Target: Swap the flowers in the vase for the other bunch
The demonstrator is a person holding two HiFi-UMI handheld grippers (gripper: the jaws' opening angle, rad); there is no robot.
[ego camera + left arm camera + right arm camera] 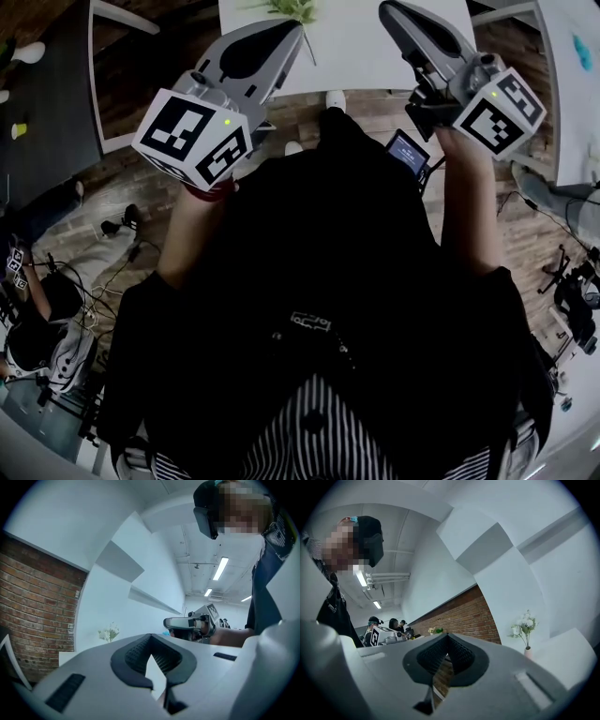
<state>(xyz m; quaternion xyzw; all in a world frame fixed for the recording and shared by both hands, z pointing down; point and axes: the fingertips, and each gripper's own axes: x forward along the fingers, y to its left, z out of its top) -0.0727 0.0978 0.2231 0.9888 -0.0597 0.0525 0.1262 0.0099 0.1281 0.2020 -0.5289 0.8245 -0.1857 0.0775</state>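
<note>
In the head view my left gripper (292, 30) and right gripper (392, 11) are held up side by side in front of the person's dark top, both reaching towards a white table (356, 56). Green stems of a bunch of flowers (296, 9) lie at that table's far edge. Both grippers are shut with nothing between the jaws. The right gripper view shows white flowers (523, 624) upright in a small pink vase (528, 653) to the right of my right gripper (446, 637). In the left gripper view a white bunch (108, 632) stands far off, left of my left gripper (150, 637).
A brick wall (459, 616) runs behind the vase, and another small bunch (436, 630) sits on a far table near seated people (393, 624). Chairs (112, 141) stand left of the table, and cables and gear (56, 281) lie on the floor at the left.
</note>
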